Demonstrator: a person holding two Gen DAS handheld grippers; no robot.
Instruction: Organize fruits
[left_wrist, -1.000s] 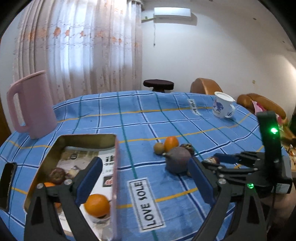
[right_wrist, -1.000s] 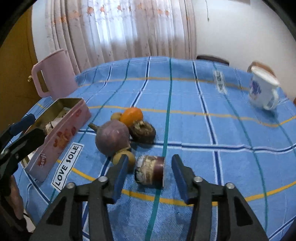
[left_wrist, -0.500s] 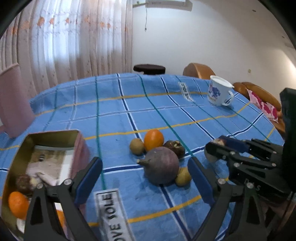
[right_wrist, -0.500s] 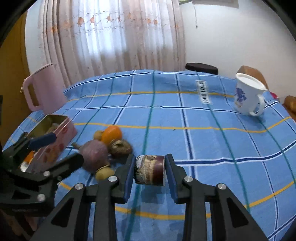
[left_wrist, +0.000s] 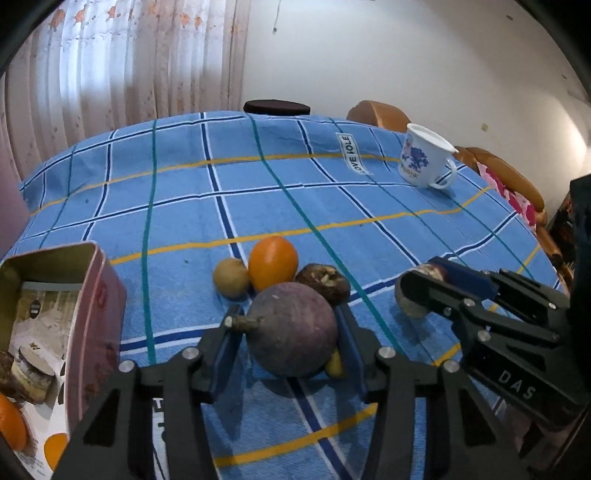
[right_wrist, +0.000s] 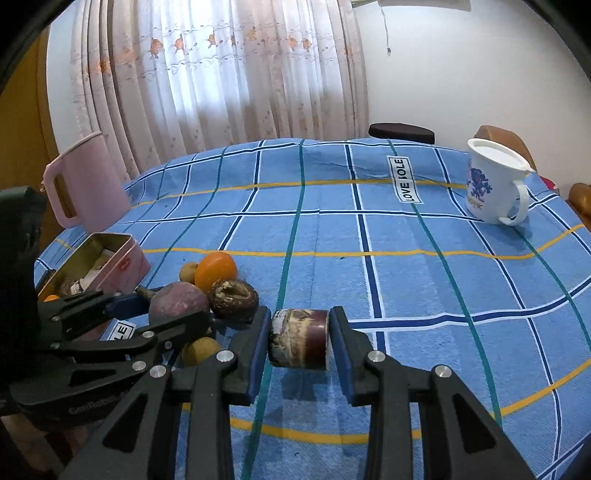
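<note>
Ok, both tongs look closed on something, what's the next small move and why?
Probably lift the left tongs straight up: they clamp the big purple fruit, which sits against a small yellow fruit, and the tin is just to the left.

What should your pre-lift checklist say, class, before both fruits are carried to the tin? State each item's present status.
1. Left gripper closed on the purple fruit: ok.
2. Right gripper closed on the cut fruit piece: ok.
3. Small yellow fruit clear of the left grasp: not ok, it sits against one finger.
4. Room in the tin: cannot tell, partly out of view.
5. Mug out of the path: ok.
</note>
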